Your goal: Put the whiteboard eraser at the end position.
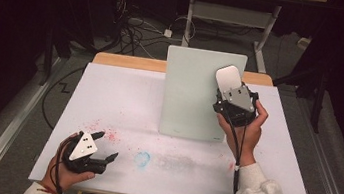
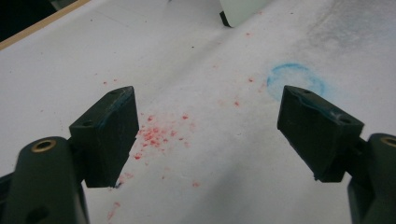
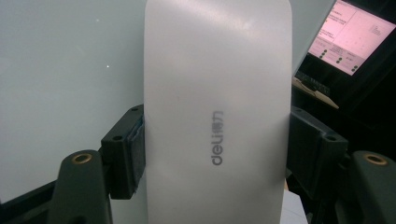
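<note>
Eraser (image 3: 217,112) work looks barely begun, I judge. At the left, the left gripper (image 1: 103,146) hovers low over the counter (image 1: 129,101), fingers (image 2: 109,135) wide and empty, near red specks (image 2: 156,135) and a blue ring mark (image 2: 296,79). At the right, the right gripper (image 1: 233,92) clamps the white eraser (marked "deli") against the pale board (image 1: 190,94), which looks clean; counter stains remain.

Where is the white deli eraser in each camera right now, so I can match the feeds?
High view: the white eraser sits right of centre, near the top, clamped in the right gripper over the whiteboard.
Left gripper view: not in it.
Right gripper view: the eraser stands upright at centre, between the jaws.
Shared landmark: the whiteboard behind the eraser.
</note>
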`<action>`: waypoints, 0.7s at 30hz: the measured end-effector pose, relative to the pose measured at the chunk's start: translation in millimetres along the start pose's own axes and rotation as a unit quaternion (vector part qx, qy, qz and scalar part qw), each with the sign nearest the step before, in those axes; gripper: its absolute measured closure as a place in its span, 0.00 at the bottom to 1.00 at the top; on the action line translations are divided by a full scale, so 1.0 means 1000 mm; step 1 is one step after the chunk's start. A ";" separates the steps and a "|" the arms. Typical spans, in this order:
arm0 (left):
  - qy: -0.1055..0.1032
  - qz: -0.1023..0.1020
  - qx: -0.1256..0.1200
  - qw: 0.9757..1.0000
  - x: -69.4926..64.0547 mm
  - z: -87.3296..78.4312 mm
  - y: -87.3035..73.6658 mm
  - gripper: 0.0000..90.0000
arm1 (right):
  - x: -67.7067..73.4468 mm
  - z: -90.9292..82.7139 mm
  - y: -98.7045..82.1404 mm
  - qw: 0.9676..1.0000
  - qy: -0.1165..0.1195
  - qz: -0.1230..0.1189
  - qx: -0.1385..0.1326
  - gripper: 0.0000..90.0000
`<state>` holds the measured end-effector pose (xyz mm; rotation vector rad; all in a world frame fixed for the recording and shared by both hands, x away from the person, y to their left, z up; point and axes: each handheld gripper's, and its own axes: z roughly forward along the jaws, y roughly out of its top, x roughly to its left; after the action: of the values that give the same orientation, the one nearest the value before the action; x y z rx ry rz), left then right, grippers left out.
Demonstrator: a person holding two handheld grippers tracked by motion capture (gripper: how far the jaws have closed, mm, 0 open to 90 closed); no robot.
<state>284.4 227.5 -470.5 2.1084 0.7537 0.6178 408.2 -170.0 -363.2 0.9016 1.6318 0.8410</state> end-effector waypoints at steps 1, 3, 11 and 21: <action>0.000 -0.001 -0.001 1.000 -0.001 0.000 0.000 0.22 | 0.002 0.000 0.001 1.000 0.001 -0.001 0.000 0.34; -0.001 0.002 0.000 1.000 -0.002 0.001 0.000 0.22 | 0.006 0.001 0.002 1.000 0.002 -0.006 -0.003 0.34; 0.001 0.005 -0.003 1.000 -0.001 0.001 0.000 0.22 | 0.035 0.000 -0.001 0.998 0.035 -0.045 -0.007 0.34; -0.001 0.001 -0.001 1.000 -0.001 -0.001 -0.001 0.22 | 0.126 -0.010 -0.051 0.949 0.140 -0.279 0.037 0.34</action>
<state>282.7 227.4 -470.9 2.1085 0.7500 0.6184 369.3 -83.5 -461.6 0.3350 2.0393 0.5234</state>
